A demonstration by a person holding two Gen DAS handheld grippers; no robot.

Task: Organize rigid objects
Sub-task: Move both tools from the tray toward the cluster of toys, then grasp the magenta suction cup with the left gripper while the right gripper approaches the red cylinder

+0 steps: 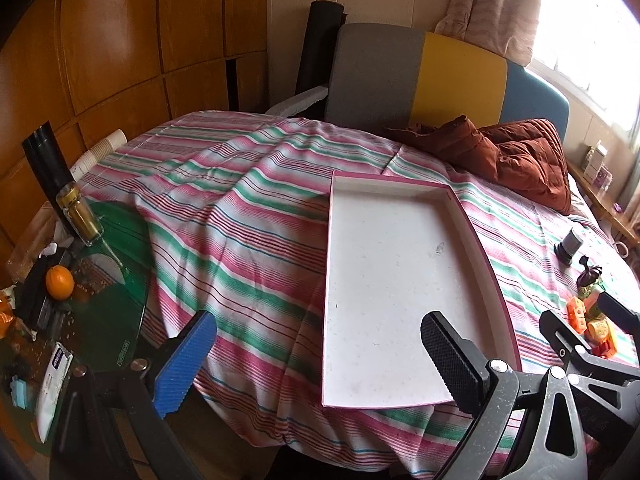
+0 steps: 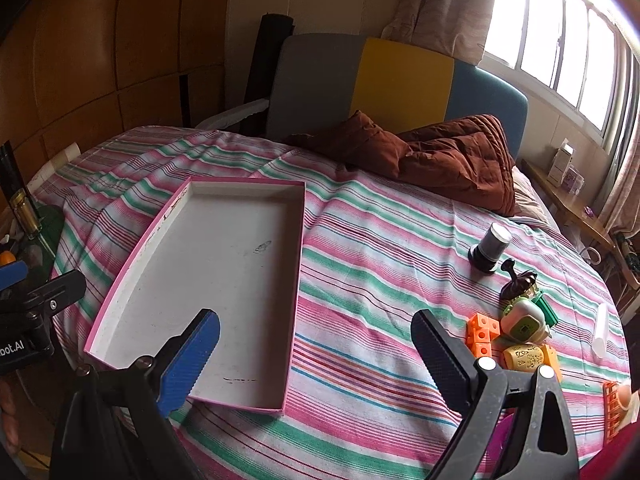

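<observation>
- Nearest the left wrist camera, the left gripper [image 1: 320,356] angles downward over the near edge of the bed, its jaws spread wide with nothing between them.
- One of its fingers, the blue-padded one [image 1: 185,364], hangs over the striped bedsheet [image 1: 240,220]; the black-padded one sits above the near right corner of the tray [image 1: 400,280].
- That tray is a shallow white box with a pink rim, lying flat and empty on the sheet.
- In the right wrist view, the right gripper [image 2: 316,360] tilts down the same way, jaws likewise wide apart and holding nothing.
- Its blue finger overlaps the tray's near edge in the picture, while the black finger stands just beside the toy cluster; whether either touches anything cannot be told.
- The objects to organise lie on the sheet right of the tray, well apart from it: an orange block piece [image 2: 482,334], a yellow carved piece [image 2: 522,356], a white-and-green toy [image 2: 524,320], a dark brown figure [image 2: 518,280] and a grey cylinder [image 2: 491,246] standing on a black base.
- A white tube [image 2: 600,330] lies farther right, and another orange toy [image 2: 612,408] sits at the frame's edge.
- A rust-brown quilt [image 2: 440,152] is bunched at the head of the bed.
- An orange fruit [image 1: 59,282] rests on the green glass side table [image 1: 116,280] to the left.
</observation>
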